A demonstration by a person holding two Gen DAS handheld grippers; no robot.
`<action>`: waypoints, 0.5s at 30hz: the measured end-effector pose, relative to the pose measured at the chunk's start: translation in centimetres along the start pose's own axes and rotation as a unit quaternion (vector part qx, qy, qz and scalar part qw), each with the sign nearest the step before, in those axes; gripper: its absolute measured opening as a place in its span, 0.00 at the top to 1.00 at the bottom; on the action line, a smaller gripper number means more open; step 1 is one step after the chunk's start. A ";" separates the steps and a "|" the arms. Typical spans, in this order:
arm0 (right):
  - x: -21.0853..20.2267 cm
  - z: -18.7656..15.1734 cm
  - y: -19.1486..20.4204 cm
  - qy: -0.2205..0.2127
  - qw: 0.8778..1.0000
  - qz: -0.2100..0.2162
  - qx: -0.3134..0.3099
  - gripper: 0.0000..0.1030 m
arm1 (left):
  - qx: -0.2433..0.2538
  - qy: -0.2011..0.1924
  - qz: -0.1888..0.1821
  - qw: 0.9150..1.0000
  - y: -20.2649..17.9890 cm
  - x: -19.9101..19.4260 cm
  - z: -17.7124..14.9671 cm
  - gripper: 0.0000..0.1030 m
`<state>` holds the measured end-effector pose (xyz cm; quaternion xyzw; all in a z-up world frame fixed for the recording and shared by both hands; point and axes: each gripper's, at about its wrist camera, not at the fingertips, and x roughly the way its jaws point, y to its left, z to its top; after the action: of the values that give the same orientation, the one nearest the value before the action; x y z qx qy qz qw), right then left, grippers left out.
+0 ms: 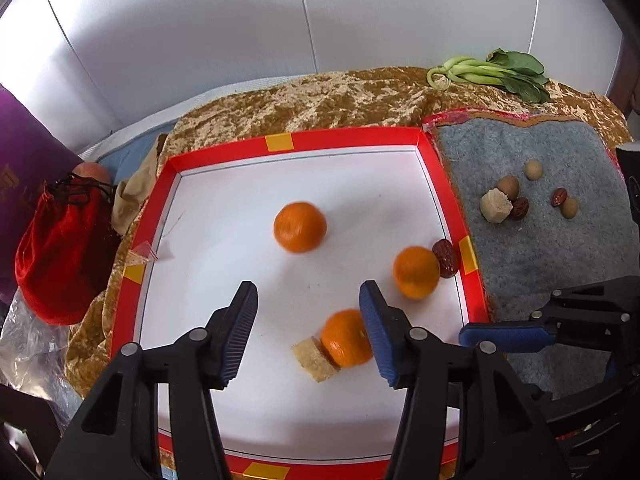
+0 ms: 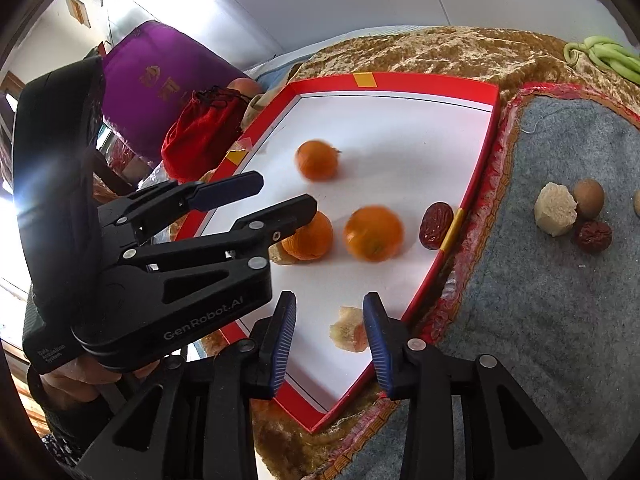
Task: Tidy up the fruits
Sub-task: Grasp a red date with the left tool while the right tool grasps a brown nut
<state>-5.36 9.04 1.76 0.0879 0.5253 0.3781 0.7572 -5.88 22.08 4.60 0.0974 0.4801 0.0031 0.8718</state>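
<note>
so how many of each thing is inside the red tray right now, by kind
oranges: 3
red dates: 1
tan cake-like pieces: 2
total: 6 in the red tray

Each claw is matte black plastic with silver rivets and ribbed blue finger pads [image 1: 240, 336]. The left claw [image 2: 280, 196] carries white "GenRobot.AI" lettering, with bare skin of a hand [image 2: 80, 380] below it.
</note>
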 end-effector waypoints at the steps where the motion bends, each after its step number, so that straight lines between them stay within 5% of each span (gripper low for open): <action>1: -0.3 0.0 -0.1 -0.002 1.000 0.000 0.001 0.60 | -0.001 -0.005 0.002 1.000 0.0 -0.1 0.1 0.46; 8: -4.5 0.4 -2.9 -0.046 0.998 0.006 0.037 0.55 | -0.006 -0.031 -0.004 0.999 -0.7 -1.0 1.6 0.44; 15: -11.3 0.4 -9.8 -0.113 0.986 -0.012 0.121 0.54 | 0.028 -0.063 -0.018 0.997 -4.3 -2.0 3.1 0.44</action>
<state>-2.09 -5.22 4.99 0.2148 0.4794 0.2905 0.7998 -4.73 17.10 7.18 0.1129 0.4260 -0.0321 0.8971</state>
